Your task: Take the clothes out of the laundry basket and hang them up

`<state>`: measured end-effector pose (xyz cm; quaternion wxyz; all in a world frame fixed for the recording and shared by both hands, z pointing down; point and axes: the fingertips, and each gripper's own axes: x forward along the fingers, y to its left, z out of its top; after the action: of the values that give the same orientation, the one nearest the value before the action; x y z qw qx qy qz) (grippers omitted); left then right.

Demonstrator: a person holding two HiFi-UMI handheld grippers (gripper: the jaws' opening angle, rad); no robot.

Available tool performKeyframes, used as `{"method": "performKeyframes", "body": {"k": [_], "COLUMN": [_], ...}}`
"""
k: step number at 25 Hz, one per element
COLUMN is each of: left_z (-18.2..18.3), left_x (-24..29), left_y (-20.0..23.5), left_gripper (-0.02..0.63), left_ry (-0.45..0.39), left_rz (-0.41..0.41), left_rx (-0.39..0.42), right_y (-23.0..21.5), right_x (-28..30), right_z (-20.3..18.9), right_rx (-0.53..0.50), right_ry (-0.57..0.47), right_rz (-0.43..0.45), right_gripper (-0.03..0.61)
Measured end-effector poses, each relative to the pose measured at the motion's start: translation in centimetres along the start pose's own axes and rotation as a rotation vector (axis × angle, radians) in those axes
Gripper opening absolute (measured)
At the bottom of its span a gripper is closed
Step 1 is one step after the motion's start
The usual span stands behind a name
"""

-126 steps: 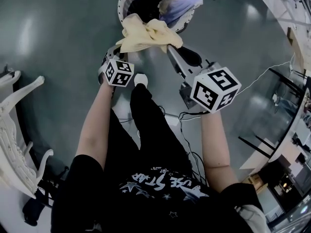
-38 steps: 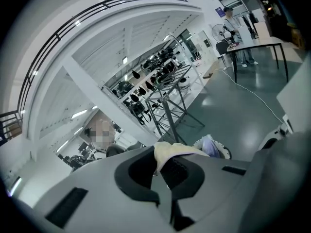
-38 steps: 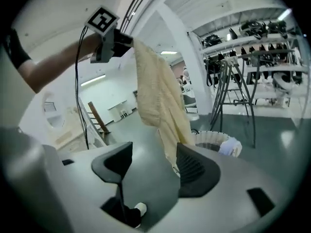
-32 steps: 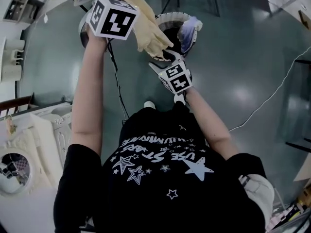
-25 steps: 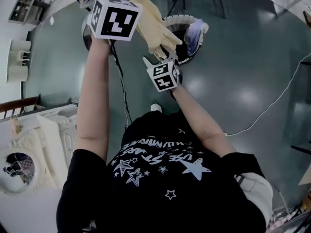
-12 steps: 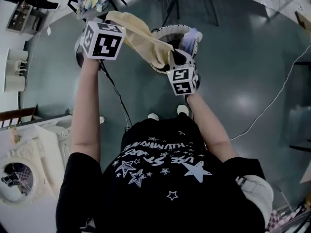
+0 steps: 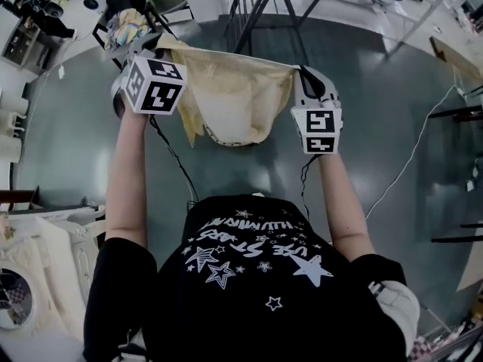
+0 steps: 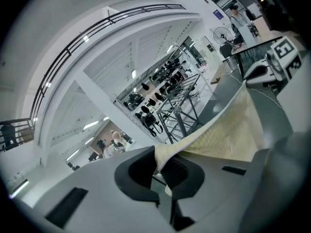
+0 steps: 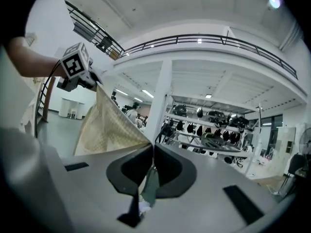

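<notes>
head view: the left gripper (image 7: 161, 47) and the right gripper (image 7: 302, 72) are both raised in front of the person, well apart. a pale yellow textured garment (image 7: 234, 96) is stretched between them. each gripper holds one top corner, so the upper edge runs almost taut from one to the other, and the rest sags down in a loose curve above the grey floor (image 7: 377, 74). a metal rack (image 7: 264, 2) stands beyond the garment. the person's black star-printed t-shirt (image 7: 249, 270) fills the lower part of the frame.

left gripper view: the jaws are clamped on a corner of the garment, with the cream fabric bunched between the dark pads. from there the cloth spreads away to the right, up to the right gripper, whose marker cube shows near the frame's edge.

right gripper view: the jaws are pressed together on a thin edge of the garment. the fabric rises to the left as a slanting sheet and ends at the left gripper, which is carried on a bare forearm (image 9: 29, 57). shelves of dark objects (image 9: 214, 123) stand in the hall behind.
</notes>
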<state>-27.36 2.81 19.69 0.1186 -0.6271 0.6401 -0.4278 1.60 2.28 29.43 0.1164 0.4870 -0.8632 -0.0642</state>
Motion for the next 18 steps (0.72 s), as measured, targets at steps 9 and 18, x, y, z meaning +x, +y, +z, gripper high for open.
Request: {"method": "performKeyframes", "body": {"k": [9,18], "left_z": [8.1,14.3], "left_x": [-1.9,2.9], "left_y": [-1.0,-7.0], "left_gripper": [0.021,0.021], "left_ry": [-0.241,-0.340], "left_rz": [0.075,-0.061], "left_rx": [0.038,0.050], "right_y": [-9.6,-16.7], "right_x": [-5.5,-6.9], "right_z": [8.5,5.0], "right_rx": [-0.110,-0.112], "right_ry": [-0.165,-0.105], "right_rz": [-0.159,-0.311], "right_gripper": [0.018,0.018]}}
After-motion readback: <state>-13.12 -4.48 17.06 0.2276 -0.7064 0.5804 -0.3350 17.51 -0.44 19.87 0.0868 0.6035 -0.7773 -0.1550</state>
